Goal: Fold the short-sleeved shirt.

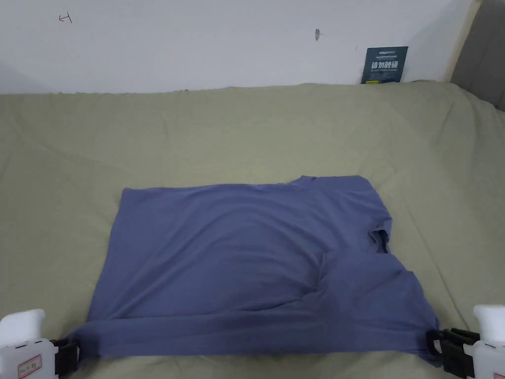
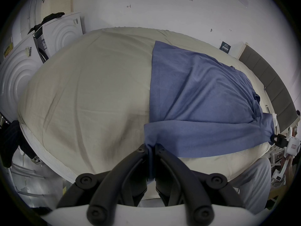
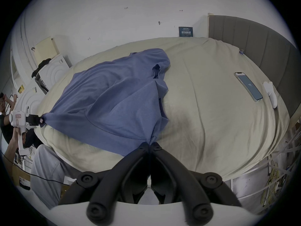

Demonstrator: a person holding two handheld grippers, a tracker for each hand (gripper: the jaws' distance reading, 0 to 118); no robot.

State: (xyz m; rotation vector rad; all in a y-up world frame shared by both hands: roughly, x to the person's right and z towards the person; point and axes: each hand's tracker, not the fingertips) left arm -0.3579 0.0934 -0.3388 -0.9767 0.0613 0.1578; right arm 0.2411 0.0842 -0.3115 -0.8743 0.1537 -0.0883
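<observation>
The blue shirt [image 1: 246, 256] lies spread on the bed [image 1: 246, 133], its near edge pulled taut along the bed's front edge. The left claw [image 2: 151, 146] is clenched on the near-left corner, the right claw [image 3: 150, 144] on the near-right. Open sheet lies beyond; a phone [image 3: 248, 86] rests well right.

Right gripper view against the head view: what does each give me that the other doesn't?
Right gripper view alone: a smartphone and a white device lying on the beige bedsheet. Head view alone: both grippers side by side, left gripper and right gripper, on the near corners. Shared: the blue short-sleeved shirt, both grippers shut on it.
</observation>
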